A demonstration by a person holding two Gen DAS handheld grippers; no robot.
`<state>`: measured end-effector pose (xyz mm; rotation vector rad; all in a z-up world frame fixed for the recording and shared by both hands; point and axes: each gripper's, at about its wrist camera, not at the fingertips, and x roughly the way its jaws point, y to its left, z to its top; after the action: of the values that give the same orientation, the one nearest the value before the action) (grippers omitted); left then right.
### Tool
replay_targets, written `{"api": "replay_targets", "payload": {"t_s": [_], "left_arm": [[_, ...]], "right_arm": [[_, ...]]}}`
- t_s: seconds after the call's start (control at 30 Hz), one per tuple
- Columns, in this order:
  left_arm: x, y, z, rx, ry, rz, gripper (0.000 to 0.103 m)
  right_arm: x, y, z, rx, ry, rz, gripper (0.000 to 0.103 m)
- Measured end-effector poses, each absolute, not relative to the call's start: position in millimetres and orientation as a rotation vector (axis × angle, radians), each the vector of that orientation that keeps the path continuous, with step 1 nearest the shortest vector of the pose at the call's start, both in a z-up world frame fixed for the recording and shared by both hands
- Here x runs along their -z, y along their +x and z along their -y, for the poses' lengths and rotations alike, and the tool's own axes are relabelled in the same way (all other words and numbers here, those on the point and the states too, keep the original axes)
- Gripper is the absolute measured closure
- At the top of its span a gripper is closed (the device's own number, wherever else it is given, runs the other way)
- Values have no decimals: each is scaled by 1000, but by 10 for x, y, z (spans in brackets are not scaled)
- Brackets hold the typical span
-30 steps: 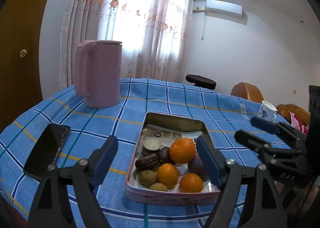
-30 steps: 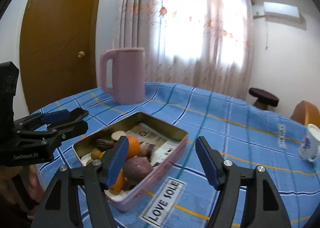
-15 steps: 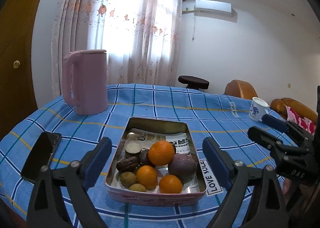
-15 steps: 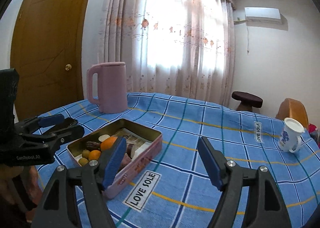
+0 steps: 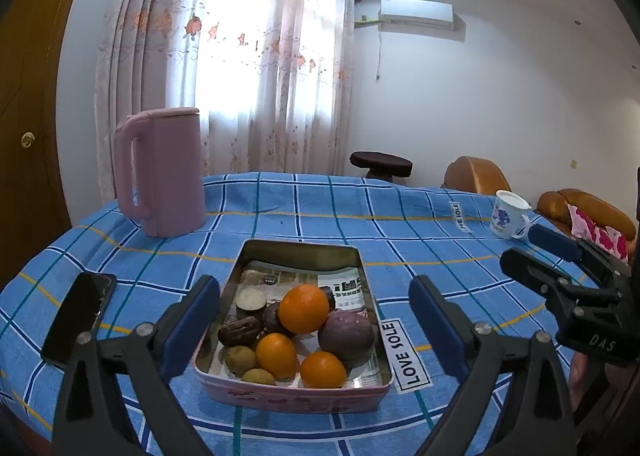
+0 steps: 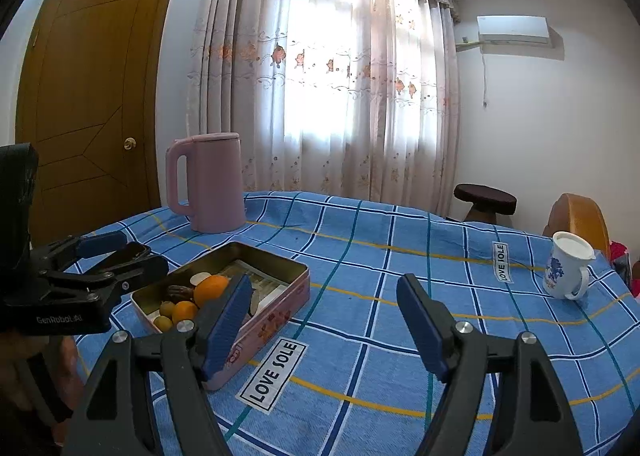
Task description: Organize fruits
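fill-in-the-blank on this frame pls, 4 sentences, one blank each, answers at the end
1. The fruits lie in a pink tin that holds ___ oranges.
2. The kettle on the tablecloth is ___ in colour.
3. The label beside the tin reads LOVE ___.
4. The left gripper and the right gripper are both ___ and hold nothing.

Missing words: three; pink; SOLE; open

We see the right gripper [image 6: 324,320] held wide apart over the blue-checked bench [image 6: 400,276], empty. Left of it sits the pink tin [image 6: 276,308] with oranges [image 6: 211,288] and small fruits inside. The left gripper [image 6: 120,256] hangs just left of the tin. Pink kettle [image 6: 208,188] behind the tin; white mug [image 6: 566,270] far right of it.
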<state>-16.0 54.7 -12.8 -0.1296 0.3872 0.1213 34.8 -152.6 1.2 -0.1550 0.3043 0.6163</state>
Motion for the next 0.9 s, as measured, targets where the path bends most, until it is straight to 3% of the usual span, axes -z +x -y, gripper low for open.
{"api": "replay_targets", "payload": {"t_s": [0.9], "left_arm": [[21,-210,-379,-117,-88,-359,0]], "right_arm": [[-63,252,1685,-574,-154,-259,26]]}}
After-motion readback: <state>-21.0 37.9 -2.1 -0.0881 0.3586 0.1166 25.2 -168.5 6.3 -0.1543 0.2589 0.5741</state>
